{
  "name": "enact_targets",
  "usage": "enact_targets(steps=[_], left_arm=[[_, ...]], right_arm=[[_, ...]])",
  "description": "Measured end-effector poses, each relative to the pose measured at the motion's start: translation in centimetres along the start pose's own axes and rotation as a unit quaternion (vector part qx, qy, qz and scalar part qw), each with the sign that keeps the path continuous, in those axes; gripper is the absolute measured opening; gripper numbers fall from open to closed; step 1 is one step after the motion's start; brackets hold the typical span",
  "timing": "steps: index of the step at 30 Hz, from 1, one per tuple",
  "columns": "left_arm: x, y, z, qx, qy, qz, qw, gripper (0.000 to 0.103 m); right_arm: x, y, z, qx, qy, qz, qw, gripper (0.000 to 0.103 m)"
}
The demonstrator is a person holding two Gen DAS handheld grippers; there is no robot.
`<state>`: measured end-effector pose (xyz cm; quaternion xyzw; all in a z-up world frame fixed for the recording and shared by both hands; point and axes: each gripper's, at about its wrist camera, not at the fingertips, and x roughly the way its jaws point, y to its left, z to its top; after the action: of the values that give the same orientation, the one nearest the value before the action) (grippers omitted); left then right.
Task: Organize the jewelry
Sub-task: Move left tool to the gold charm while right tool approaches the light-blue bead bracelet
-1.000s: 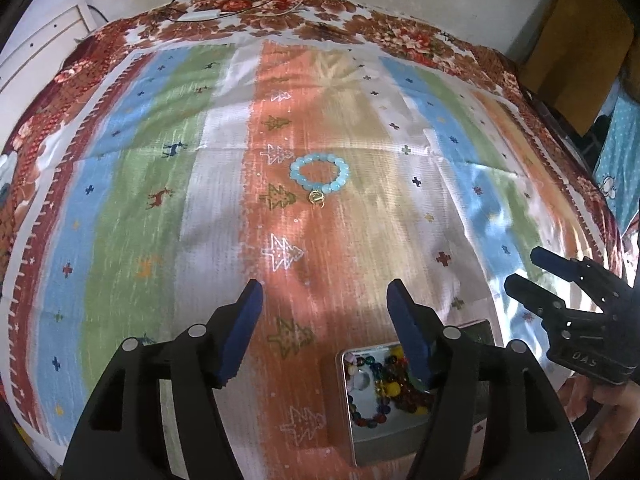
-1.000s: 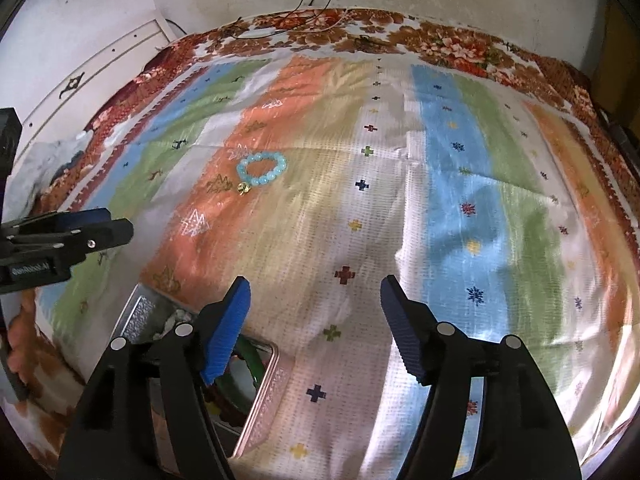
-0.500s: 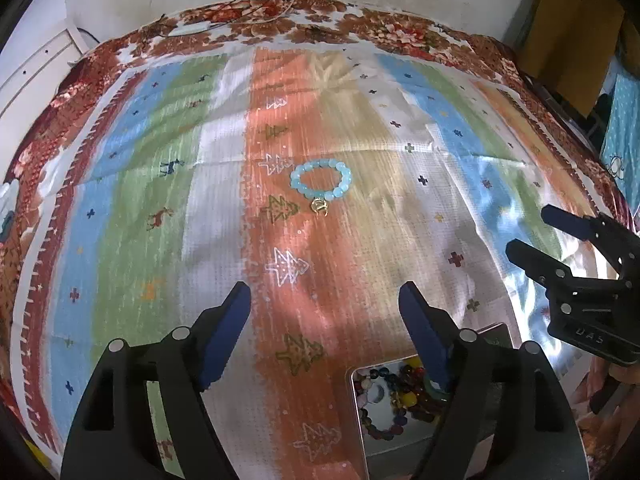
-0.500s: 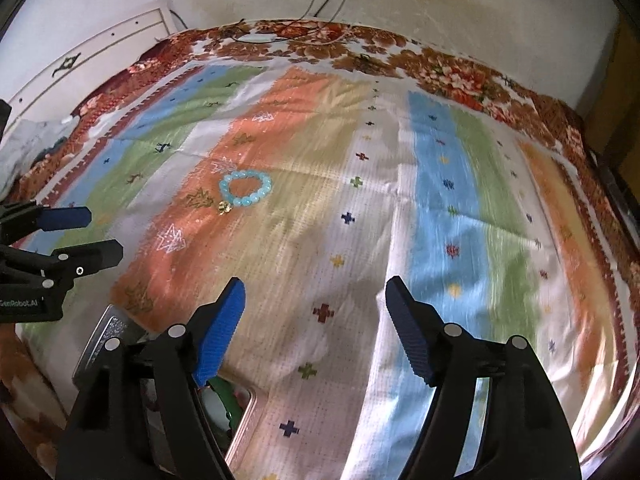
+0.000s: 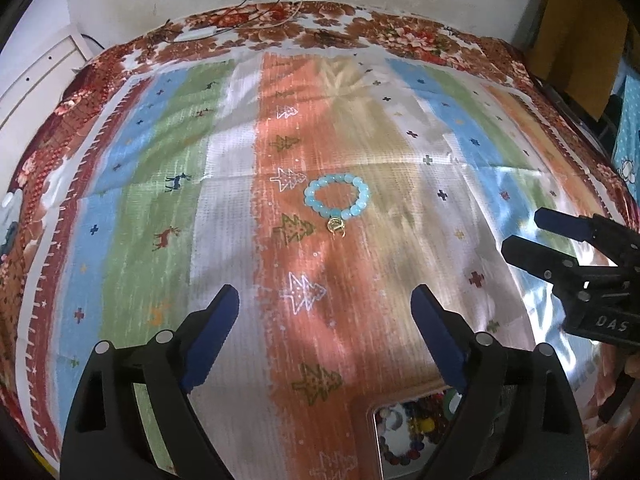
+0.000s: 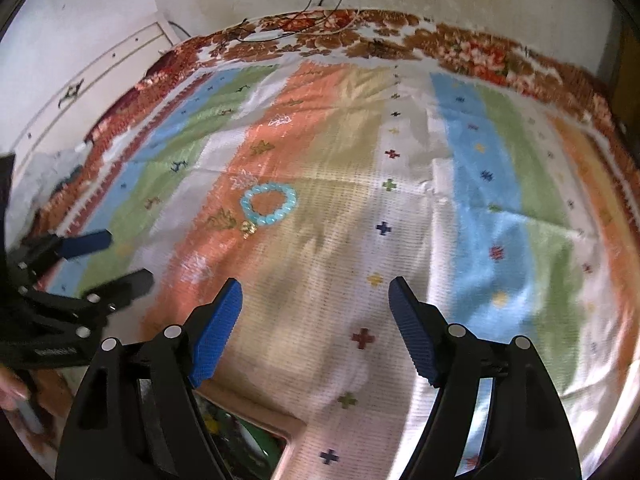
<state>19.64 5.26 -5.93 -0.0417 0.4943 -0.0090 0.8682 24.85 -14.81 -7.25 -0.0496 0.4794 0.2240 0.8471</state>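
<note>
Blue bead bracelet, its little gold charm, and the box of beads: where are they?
blue bead bracelet (image 5: 337, 196), left wrist view, on its beads' near edge.
gold charm (image 5: 336, 225), left wrist view, on the charm's middle.
box of beads (image 5: 376, 440), left wrist view, on its left rim.

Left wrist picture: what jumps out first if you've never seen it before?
Probably the pale blue bead bracelet with a small gold charm, lying alone on the orange stripe in the middle of the striped bedcover. Next, the open left gripper with blue pads framing the bottom of the view, empty. Near the bottom right sits a metal tin holding colourful beaded jewelry, and the right gripper pokes in from the right edge.
</note>
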Motion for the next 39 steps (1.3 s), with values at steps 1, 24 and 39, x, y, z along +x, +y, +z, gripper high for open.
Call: enact_targets(steps=[1, 24, 39], left_arm=[[0.2, 0.0, 0.1, 0.0, 0.002, -0.002, 1.0, 0.087], [5.6, -0.3, 2.8, 0.037, 0.041, -0.022, 0.9982, 0.088], [9.9, -1.0, 3.7, 0.066, 0.053, -0.014, 0.9963, 0.086]], right_arm=[[0.4, -0.2, 0.2, 0.009, 0.005, 0.012, 1.0, 0.076], [6.3, -1.0, 3.4, 0.038, 0.059, 0.031, 0.997, 0.076], [11.4, -2.0, 5.5, 0.061, 0.101, 0.019, 0.993, 0.076]])
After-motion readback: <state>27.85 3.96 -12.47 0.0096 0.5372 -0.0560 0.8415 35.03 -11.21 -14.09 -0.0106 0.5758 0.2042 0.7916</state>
